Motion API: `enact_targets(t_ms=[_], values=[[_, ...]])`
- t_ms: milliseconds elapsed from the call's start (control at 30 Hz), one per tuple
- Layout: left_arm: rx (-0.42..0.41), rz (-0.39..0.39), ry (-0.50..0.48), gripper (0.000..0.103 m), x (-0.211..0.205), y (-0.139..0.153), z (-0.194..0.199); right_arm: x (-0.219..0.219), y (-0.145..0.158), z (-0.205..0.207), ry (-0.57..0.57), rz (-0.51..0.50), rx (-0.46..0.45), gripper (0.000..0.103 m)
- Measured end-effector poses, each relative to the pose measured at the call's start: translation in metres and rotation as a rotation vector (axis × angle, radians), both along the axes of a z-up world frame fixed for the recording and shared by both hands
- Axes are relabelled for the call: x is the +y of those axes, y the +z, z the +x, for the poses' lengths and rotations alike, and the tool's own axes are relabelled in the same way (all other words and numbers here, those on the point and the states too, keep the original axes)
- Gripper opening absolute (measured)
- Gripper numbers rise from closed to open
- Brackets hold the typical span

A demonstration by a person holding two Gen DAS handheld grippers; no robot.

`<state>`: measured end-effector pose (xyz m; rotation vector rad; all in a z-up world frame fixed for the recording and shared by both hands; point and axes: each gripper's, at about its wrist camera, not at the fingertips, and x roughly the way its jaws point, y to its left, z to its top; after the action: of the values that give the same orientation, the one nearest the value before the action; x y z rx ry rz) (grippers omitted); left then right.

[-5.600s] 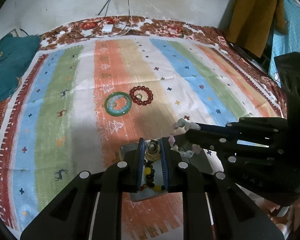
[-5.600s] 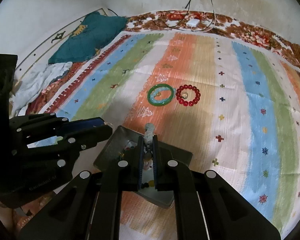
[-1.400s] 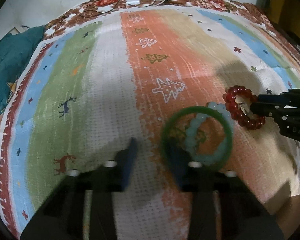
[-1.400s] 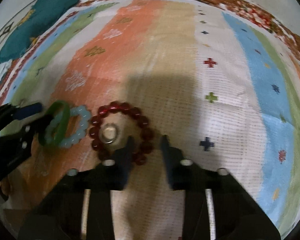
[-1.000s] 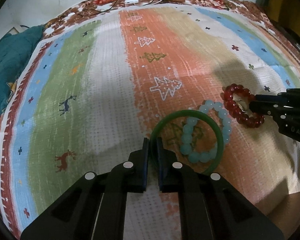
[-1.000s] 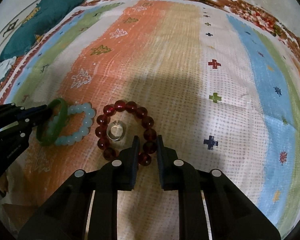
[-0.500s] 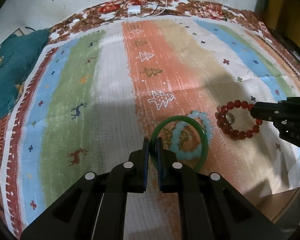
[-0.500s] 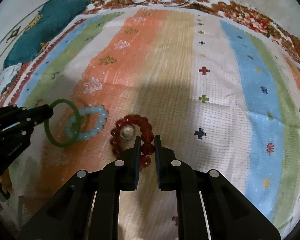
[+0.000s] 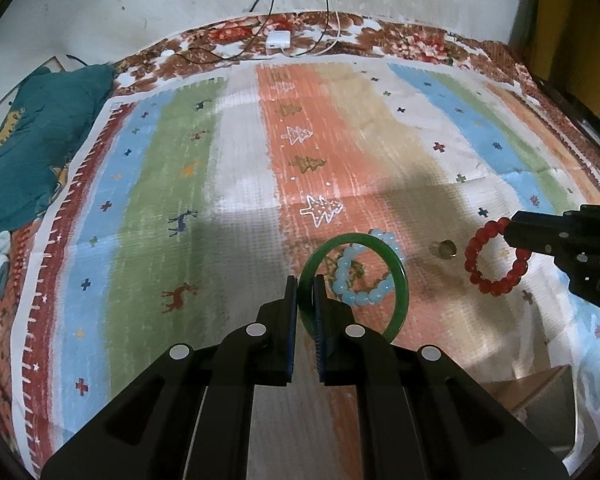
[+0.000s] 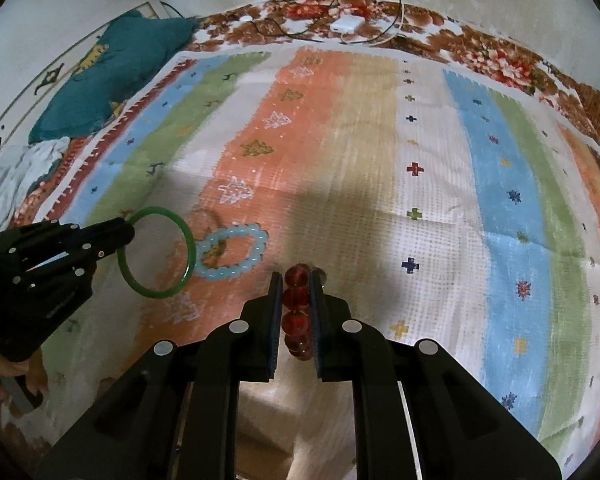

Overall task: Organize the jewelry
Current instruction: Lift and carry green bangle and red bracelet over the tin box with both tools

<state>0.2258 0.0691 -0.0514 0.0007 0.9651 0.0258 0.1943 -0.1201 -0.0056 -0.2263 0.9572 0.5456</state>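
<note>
My left gripper [image 9: 306, 282] is shut on a green bangle [image 9: 398, 280] and holds it above the striped cloth; the bangle also shows in the right wrist view [image 10: 186, 248]. My right gripper [image 10: 296, 278] is shut on a red bead bracelet [image 10: 296, 300], lifted off the cloth; the bracelet also shows at the right of the left wrist view [image 9: 496, 256]. A pale blue bead bracelet [image 9: 360, 276] lies on the orange stripe, also in the right wrist view [image 10: 232, 250]. A small metal ring [image 9: 444, 249] lies on the cloth between the two.
A striped cloth [image 9: 240, 200] covers the bed. A teal pillow [image 9: 32, 152] lies at the left. A white charger [image 9: 278, 38] with cables lies at the far edge by the wall. A brown box edge [image 9: 536, 392] shows at lower right.
Both grippers have risen and pulled back. The green bangle and the red bracelet have come off the cloth; the blue bracelet and the small ring stayed on it.
</note>
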Motion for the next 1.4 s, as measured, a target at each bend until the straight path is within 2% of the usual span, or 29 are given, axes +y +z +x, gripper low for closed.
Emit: enact_targets(t_ms=[333,1167,1400], values=[[-0.037,-0.017,0.033,0.007,0.000,0.019,-0.016,0.003,0.015,-0.024,0.020,-0.001,-0.032,0.014],[-0.084,-0.065,0.029,0.007,-0.020,0.041,-0.060,-0.003,0.035,-0.084,0.073,0.030,-0.085,0.014],[-0.075,-0.072,0.032,0.007,-0.022,0.042,-0.069,-0.007,0.037,-0.097,0.084,0.032,-0.099,0.014]])
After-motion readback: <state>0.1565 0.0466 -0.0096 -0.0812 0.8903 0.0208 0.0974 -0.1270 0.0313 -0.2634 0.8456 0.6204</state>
